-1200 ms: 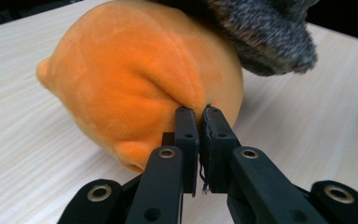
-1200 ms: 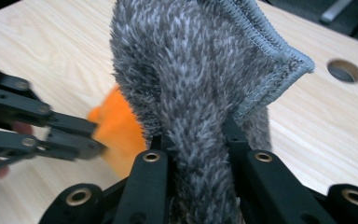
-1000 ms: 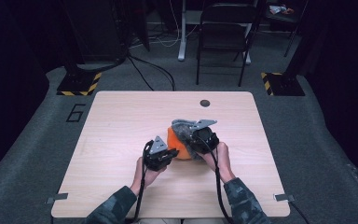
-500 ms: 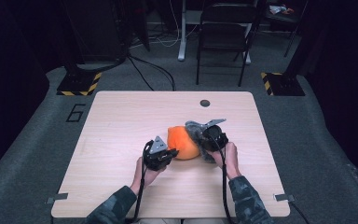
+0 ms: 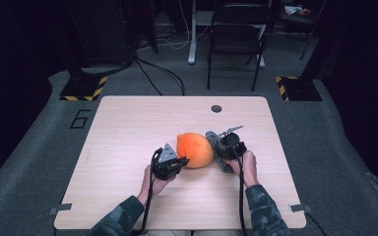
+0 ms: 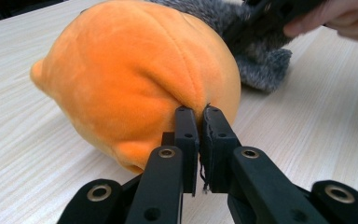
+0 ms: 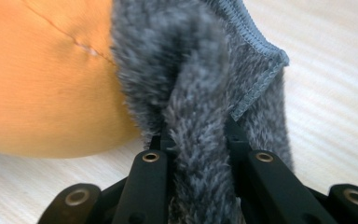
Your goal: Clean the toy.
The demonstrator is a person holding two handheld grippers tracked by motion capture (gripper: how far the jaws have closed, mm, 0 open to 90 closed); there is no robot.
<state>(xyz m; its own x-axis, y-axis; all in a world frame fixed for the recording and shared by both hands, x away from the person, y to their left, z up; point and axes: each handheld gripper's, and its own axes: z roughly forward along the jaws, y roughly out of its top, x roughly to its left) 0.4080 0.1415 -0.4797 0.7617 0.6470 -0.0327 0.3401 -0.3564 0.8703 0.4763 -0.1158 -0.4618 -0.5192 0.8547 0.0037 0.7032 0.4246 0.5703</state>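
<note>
Velvety orange plush (image 6: 135,84), fuzzy grey fleece (image 7: 200,93)

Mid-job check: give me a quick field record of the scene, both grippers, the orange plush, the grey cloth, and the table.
left gripper: shut, pinching a fold of the orange plush
right gripper: shut on the grey fuzzy cloth
orange plush: lying on the table between the two grippers
grey fuzzy cloth: pressed against the plush's side, stitched edge visible
table: light wood, small dark round spot near the far edge
</note>
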